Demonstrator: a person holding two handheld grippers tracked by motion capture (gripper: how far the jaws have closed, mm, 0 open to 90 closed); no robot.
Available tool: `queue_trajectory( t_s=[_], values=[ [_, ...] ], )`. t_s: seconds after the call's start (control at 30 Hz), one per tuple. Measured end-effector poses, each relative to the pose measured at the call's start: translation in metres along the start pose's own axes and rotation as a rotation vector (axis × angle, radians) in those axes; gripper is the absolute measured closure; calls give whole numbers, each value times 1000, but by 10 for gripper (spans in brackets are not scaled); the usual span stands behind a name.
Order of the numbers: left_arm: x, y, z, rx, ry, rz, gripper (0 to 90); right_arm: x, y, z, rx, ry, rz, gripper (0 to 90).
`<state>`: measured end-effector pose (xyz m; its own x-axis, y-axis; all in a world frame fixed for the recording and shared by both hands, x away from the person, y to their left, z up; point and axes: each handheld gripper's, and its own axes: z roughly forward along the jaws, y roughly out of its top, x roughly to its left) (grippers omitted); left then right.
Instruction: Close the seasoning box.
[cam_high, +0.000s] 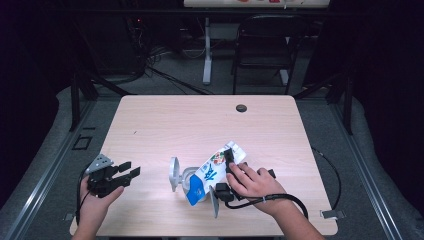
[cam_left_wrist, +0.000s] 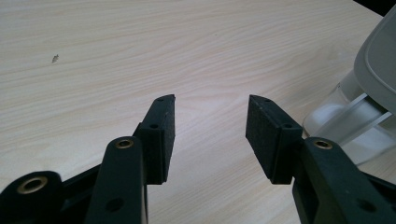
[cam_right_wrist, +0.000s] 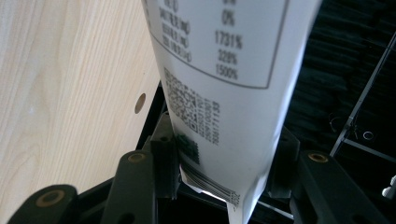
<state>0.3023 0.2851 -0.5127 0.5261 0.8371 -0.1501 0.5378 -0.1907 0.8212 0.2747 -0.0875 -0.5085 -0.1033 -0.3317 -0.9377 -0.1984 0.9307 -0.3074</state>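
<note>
Left tool (cam_high: 131, 170) jaws apart, low; right tool (cam_high: 226, 172) clamped, tilted.

This is looking like a lab or recording studio rather than a home. A pale wooden table (cam_high: 200, 120) with a cable hole (cam_high: 241, 108) is standing alone in the middle of the frame, ringed by a dark metal frame (cam_high: 80, 90) and black surroundings. Loose cables (cam_high: 165, 75) are trailing over the grey carpet (cam_high: 330, 125) at the upper centre, beside a white desk leg (cam_high: 207, 55). A black folding chair (cam_high: 265, 45) is sitting at the upper right. What is probably electronic equipment is glowing faintly at the dark upper left.
</note>
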Motion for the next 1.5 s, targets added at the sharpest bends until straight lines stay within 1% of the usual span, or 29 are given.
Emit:
queue_trajectory(
  t_s=[0.33,0.37,0.43,0.67,0.7,0.9,0.93,1.13,1.17,1.3,1.33,1.37,1.43,1.5],
  values=[
    [0,0,0,0,1,-2,529,0,0,0,0,-1,2,568],
    [0,0,0,8,2,-1,529,0,0,0,0,-1,0,568],
    [0,-1,1,-4,5,-7,529,-1,0,0,8,-3,-7,568],
    [1,0,0,2,1,-1,529,-2,0,0,6,-1,-7,570],
    [0,0,0,0,1,-1,529,-2,0,0,14,-2,-13,570],
    [1,0,0,-1,3,-5,529,-2,0,1,6,-5,-8,571],
    [1,0,0,-2,3,-5,529,-2,0,0,13,-7,-14,572],
    [1,0,0,-3,3,-5,529,-3,0,1,9,-10,-13,573],
    [1,0,0,-3,3,-5,529,-3,0,0,20,-10,-20,573],
    [1,0,0,-3,3,-5,529,-4,0,0,25,-13,-24,575],
    [1,0,0,-3,3,-5,529,-3,0,1,13,-12,-14,575],
    [1,0,0,-3,3,-4,529,-4,-1,0,17,-13,-22,575],
    [1,0,0,-3,4,-5,529,-3,-1,1,5,-11,-10,576],
    [1,0,-1,-4,4,-5,529,-4,-1,1,7,-12,-12,577]
  ],
)
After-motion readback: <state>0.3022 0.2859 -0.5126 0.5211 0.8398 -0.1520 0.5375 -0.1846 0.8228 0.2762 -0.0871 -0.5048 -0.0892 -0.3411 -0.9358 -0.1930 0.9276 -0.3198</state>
